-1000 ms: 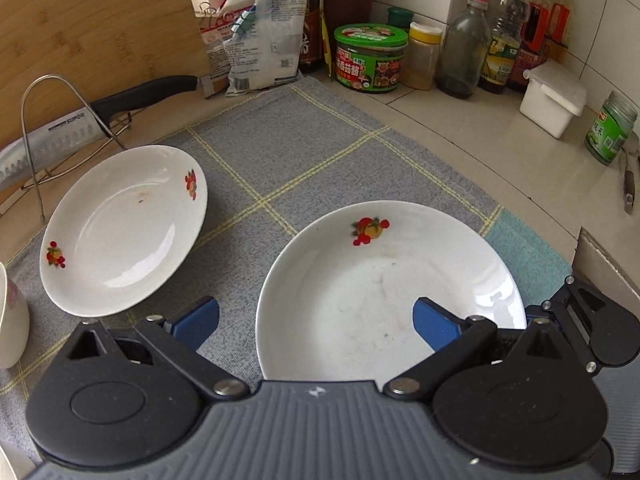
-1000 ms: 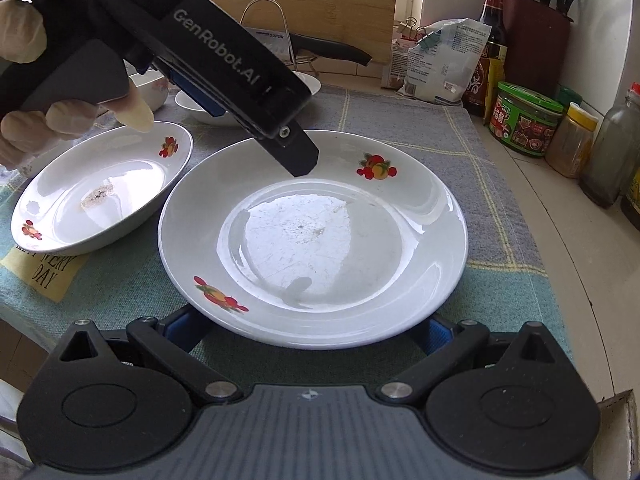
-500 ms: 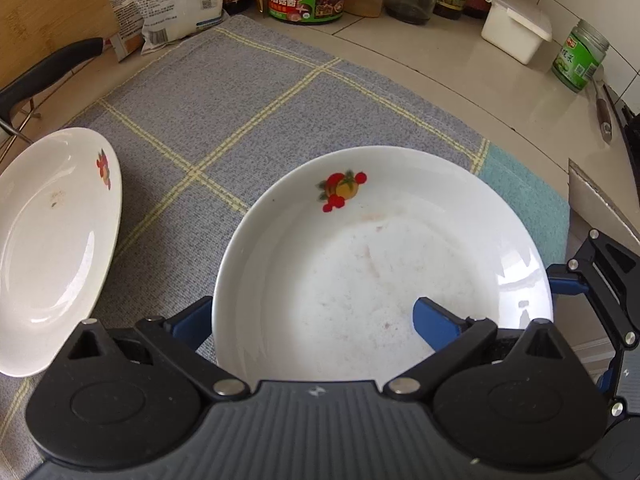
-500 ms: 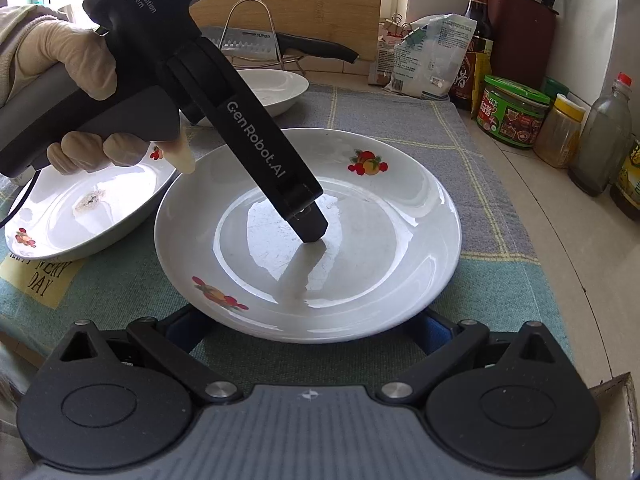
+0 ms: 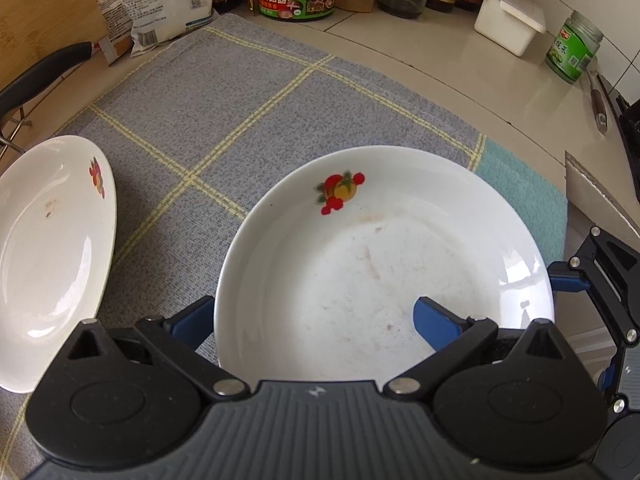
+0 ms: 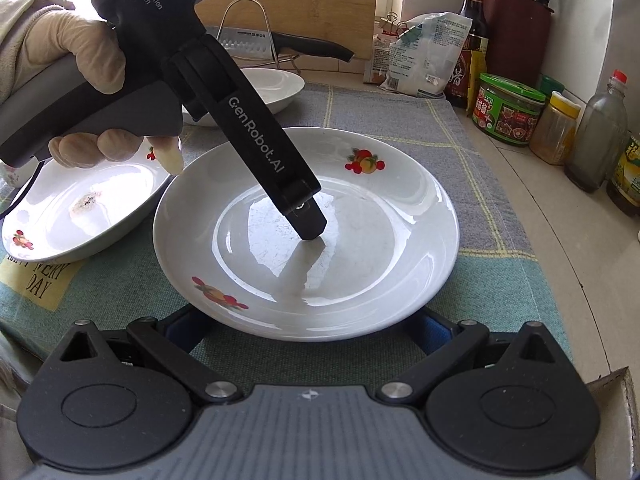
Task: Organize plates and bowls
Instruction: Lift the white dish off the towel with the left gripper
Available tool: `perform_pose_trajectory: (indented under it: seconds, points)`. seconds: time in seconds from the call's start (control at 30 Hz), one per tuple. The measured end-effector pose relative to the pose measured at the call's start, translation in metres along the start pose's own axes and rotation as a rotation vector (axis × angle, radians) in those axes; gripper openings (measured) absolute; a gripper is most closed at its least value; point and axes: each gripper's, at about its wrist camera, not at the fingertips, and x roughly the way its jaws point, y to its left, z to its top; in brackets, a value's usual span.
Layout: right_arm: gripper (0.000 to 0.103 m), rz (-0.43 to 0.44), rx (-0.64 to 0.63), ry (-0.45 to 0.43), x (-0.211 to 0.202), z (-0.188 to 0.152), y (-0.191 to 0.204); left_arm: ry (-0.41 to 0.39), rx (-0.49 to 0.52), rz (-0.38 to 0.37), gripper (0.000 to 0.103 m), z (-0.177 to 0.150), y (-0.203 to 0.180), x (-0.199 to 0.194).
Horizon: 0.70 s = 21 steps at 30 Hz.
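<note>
Jaws spread wide on both tools: we see the left gripper (image 5: 312, 308) straddling the rim of the large plate (image 5: 360, 260), one blue finger over the well and the other outside it at 9 o'clock. The right gripper (image 6: 306, 322) gapes at 6 o'clock with its tips hidden under the near rim. Neither one pinches anything.

That plate sits flat on the checked cloth (image 5: 240, 100), mid-counter. A second plate (image 6: 80, 208) lies touching or just beside it at 9 o'clock, and a third dish (image 6: 276, 88) waits at 11 o'clock.

We judge the risks in order of size. If the cloth drags when the plate is pulled, every dish on it shifts. Glazed china is slick, so a grip taken only on the thin rim could let the big plate tip or slide out. Lifted carelessly, it could also knock the neighbour at 9 o'clock. Jars (image 6: 508, 116) stand at 2 o'clock, well apart, and look safe.

Our right wrist view alone shows the gloved left hand (image 6: 80, 52) and one finger planted on the plate's well, as well as the third dish and a knife (image 6: 304, 46) on its rack at 12 o'clock. Only the left wrist view shows the faint smears in the well, the white box (image 5: 508, 24) at 1 o'clock and the right tool at 3 o'clock.
</note>
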Motion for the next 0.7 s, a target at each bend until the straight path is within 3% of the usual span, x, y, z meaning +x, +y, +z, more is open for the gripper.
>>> perform_pose_trajectory:
  seconds: [0.3,0.5,0.7]
  points:
    - [0.103,0.001,0.002,-0.042,-0.001,-0.004,-0.001,0.027,0.078,-0.036,0.102,0.001,-0.006,0.0]
    - [0.103,0.006,-0.005,-0.038,-0.001,-0.004,-0.002,0.051,0.069,-0.112,0.1,0.009,0.005,-0.003]
    - [0.103,0.002,-0.008,-0.028,-0.004,-0.004,-0.005,0.066,0.075,-0.142,0.094,0.019,0.011,-0.003]
